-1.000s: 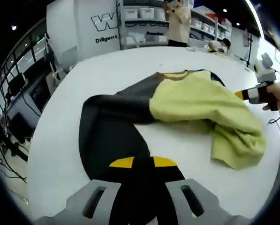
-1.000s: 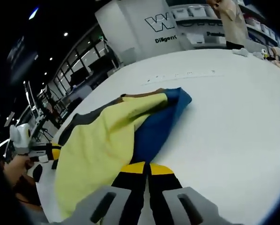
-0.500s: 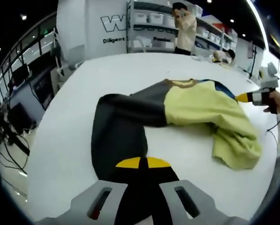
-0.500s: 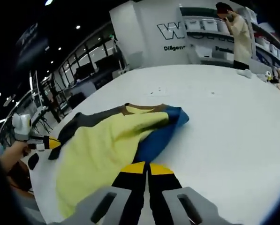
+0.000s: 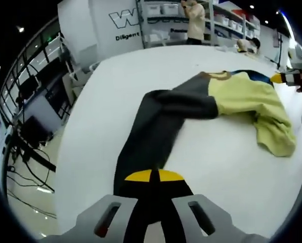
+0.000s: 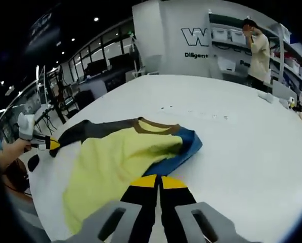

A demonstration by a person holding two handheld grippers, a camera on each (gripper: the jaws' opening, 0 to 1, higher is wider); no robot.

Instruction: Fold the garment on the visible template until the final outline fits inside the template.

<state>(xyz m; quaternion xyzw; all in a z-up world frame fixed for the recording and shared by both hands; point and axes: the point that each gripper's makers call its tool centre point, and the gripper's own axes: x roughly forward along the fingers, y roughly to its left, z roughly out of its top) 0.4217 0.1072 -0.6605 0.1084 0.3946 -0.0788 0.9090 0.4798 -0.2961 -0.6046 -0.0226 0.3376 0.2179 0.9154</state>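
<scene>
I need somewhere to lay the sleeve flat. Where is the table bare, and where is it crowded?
Bare white table lies beyond the blue sleeve, toward the shelves, and in the pocket between the dark sleeve and the yellow body. It is crowded where the yellow hem bunches near the right claw.

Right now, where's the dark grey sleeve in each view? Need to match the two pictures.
Left gripper view: the dark grey sleeve runs from between the left gripper jaws up to the yellow body, centre frame.
Right gripper view: the sleeve sits at centre left, its end at the left gripper there.
Shared landmark: the brown collar.
</scene>
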